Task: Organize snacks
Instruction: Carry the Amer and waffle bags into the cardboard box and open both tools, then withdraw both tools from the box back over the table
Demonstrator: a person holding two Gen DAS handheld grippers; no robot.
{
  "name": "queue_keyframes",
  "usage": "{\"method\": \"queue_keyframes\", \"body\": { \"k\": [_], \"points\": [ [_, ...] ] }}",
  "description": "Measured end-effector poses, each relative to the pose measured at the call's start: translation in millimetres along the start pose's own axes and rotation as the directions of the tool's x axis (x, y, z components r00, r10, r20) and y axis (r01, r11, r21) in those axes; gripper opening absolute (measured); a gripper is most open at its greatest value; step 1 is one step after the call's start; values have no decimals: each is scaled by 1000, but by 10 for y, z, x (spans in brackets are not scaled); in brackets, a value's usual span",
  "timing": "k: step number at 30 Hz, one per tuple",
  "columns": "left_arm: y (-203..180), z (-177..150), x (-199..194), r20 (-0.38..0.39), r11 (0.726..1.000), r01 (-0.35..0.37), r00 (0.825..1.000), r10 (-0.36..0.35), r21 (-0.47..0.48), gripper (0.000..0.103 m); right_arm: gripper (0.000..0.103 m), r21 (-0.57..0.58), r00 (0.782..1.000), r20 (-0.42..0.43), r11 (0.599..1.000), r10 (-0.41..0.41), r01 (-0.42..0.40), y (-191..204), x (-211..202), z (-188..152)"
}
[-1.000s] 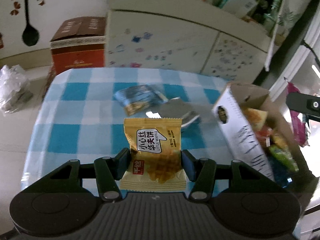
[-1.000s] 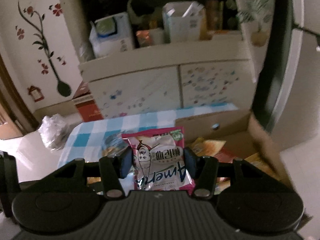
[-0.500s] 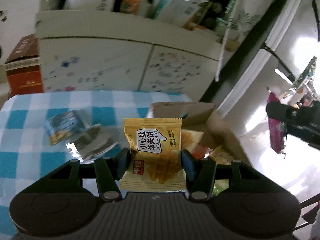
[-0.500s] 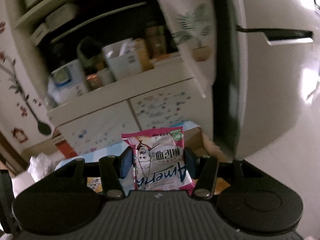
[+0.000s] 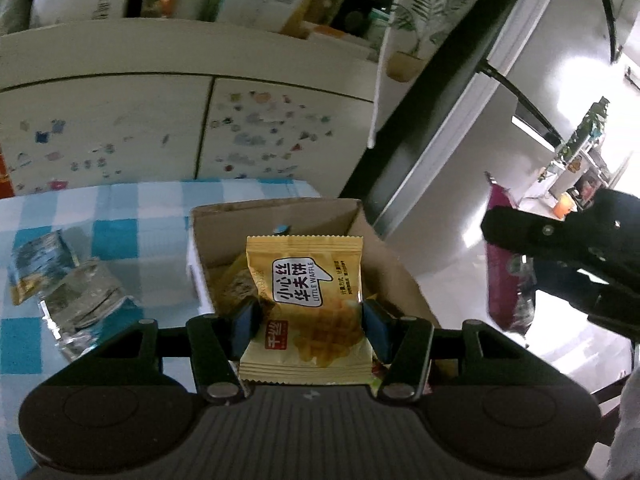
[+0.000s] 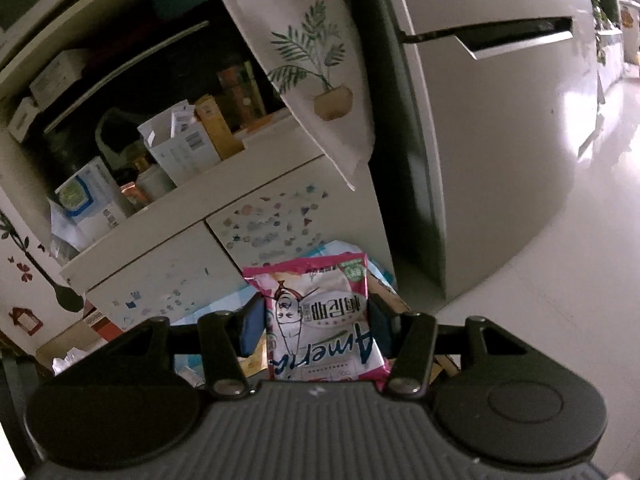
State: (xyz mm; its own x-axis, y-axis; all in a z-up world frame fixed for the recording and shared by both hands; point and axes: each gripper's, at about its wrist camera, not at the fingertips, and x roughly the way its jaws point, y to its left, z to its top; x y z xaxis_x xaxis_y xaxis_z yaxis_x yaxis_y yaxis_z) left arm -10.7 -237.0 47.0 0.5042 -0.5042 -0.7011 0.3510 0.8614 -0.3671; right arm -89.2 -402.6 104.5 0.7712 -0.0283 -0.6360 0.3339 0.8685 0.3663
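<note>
**Mia:** How much of the snack tidying is done?

**Ben:** Some of it, I think. The brown cardboard box with open flaps (image 5: 360,236), in the middle of the left view, already has a few packets inside. The left claw (image 5: 306,326) is clenched on a flat yellow plastic waffle packet with crimped ends (image 5: 306,312), and it hangs right over the open box.

**Mia:** And the other claw?

**Ben:** The right claw (image 6: 316,330) is grasping a pink and white crinkly plastic snack bag (image 6: 320,320), low in the middle of its view. The picture on the bag looks upside down. I can just see a brown box edge behind that bag, so it seems close to the box too.

**Mia:** What is left to do?

**Ben:** Both packets must be dropped in. Two more sit on the blue and white checked tablecloth (image 5: 116,208) at the lower left: a small blue and yellow foil packet (image 5: 38,266) and a shiny silver crumpled packet (image 5: 86,306), touching each other.

**Mia:** What do they feel like, do you think?

**Ben:** Thin, smooth and a bit puffy, so they may slip or bend. The box looks stiff and rough. The cloth looks soft and flat.

**Mia:** Anything else?

**Ben:** A pale cupboard with little coloured stickers (image 5: 256,136) stands behind the table.
</note>
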Motion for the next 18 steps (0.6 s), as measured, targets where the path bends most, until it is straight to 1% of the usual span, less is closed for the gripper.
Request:
{"method": "queue_keyframes", "body": {
  "k": [1, 3, 4, 5, 6, 10, 18],
  "points": [
    [-31, 3, 11, 0, 1000, 2, 1000, -2, 7, 63, 56, 7, 1000, -1, 1000, -3, 3, -9, 7, 1],
    [-89, 11, 14, 7, 1000, 9, 1000, -9, 21, 72, 59, 23, 1000, -2, 1000, -16, 16, -26, 21, -1],
    [-107, 12, 2, 14, 1000, 14, 1000, -14, 26, 82, 61, 32, 1000, -2, 999, -26, 26, -38, 29, -3],
    [-121, 12, -17, 26, 999, 11, 1000, -12, 30, 92, 67, 45, 1000, -2, 999, -29, 29, -56, 33, -1],
    [-132, 17, -34, 37, 999, 1, 999, -2, 33, 95, 70, 61, 1000, -1, 998, -26, 26, -73, 35, 5],
    [-127, 48, -89, 46, 999, -3, 999, 0, 49, 96, 74, 91, 1000, 4, 996, -10, 9, -96, 22, 10],
    [20, 86, -171, 47, 997, -64, 997, 61, 47, 98, 75, 97, 1000, -5, 995, 0, 1, -68, 50, 12]
  ]
}}
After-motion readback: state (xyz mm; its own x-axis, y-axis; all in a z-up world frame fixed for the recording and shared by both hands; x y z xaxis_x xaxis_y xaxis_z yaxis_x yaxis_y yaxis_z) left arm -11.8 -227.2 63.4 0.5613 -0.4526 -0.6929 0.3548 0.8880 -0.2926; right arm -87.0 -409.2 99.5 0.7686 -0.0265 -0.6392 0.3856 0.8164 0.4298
